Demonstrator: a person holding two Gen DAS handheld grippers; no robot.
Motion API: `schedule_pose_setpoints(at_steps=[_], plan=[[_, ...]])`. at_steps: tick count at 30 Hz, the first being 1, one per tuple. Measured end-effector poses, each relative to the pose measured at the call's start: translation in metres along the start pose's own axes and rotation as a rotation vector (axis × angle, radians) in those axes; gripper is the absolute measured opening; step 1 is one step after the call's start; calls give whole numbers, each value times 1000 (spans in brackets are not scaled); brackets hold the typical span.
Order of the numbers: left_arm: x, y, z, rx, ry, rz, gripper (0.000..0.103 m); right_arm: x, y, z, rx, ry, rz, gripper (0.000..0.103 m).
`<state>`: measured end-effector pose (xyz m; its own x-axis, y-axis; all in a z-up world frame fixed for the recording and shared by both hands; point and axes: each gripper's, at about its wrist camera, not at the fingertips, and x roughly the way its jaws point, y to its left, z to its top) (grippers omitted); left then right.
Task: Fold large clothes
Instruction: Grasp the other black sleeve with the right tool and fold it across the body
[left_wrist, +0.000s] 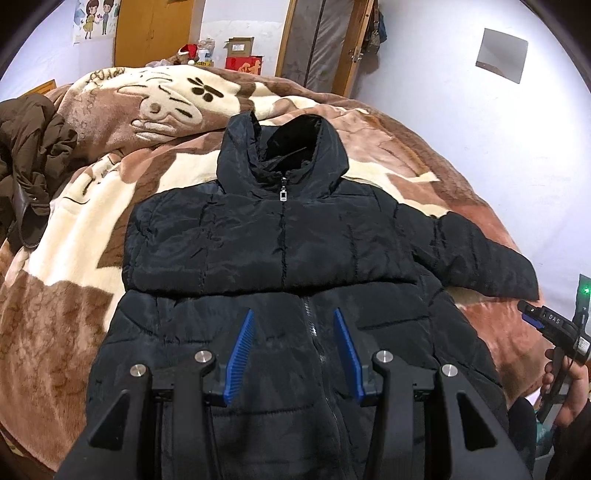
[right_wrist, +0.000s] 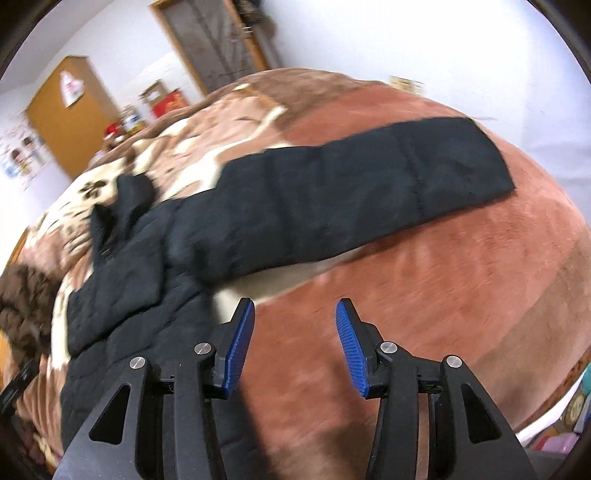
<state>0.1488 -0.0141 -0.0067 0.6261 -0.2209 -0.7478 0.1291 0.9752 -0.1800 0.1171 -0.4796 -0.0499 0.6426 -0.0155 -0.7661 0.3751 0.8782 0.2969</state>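
A black hooded puffer jacket (left_wrist: 280, 236) lies front up and zipped on the bed. Its left sleeve is folded across the chest. Its right sleeve (left_wrist: 487, 258) stretches out to the right. My left gripper (left_wrist: 293, 314) is open and empty above the jacket's lower front, over the zipper. My right gripper (right_wrist: 295, 306) is open and empty over the blanket, just below the outstretched sleeve (right_wrist: 369, 192); it also shows at the right edge of the left wrist view (left_wrist: 546, 325), held in a hand.
A brown and cream plush blanket (left_wrist: 74, 266) covers the bed. A brown coat (left_wrist: 29, 147) lies heaped at the bed's left side. Boxes (left_wrist: 243, 55), a wooden wardrobe and a door stand behind the bed.
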Motion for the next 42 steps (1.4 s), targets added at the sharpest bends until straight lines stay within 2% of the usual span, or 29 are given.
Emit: schedule_pose_setpoints(at_steps=[8, 13, 19, 20, 21, 22, 24, 30, 36, 42], plan=[[31, 10, 8, -14, 36, 37, 47, 52, -64, 38, 161, 13, -45, 47], [44, 15, 8, -27, 56, 54, 47, 66, -92, 53, 294, -26, 13, 48], [57, 19, 8, -44, 80, 62, 47, 68, -103, 66, 366, -82, 28, 47], [57, 19, 8, -45, 80, 61, 47, 67, -103, 69, 367, -90, 32, 46], [57, 19, 8, -45, 80, 61, 47, 65, -102, 72, 362, -100, 25, 41], [56, 19, 8, -44, 79, 61, 47, 62, -101, 75, 351, -107, 14, 20], [54, 20, 8, -47, 74, 59, 47, 52, -98, 81, 344, -113, 32, 16], [41, 30, 10, -78, 50, 59, 47, -2, -44, 104, 202, -195, 105, 11], [26, 46, 13, -114, 19, 65, 47, -64, 50, 122, 18, -280, 252, 11], [15, 67, 14, -159, -8, 67, 47, -84, 160, 113, -175, -250, 420, 11]])
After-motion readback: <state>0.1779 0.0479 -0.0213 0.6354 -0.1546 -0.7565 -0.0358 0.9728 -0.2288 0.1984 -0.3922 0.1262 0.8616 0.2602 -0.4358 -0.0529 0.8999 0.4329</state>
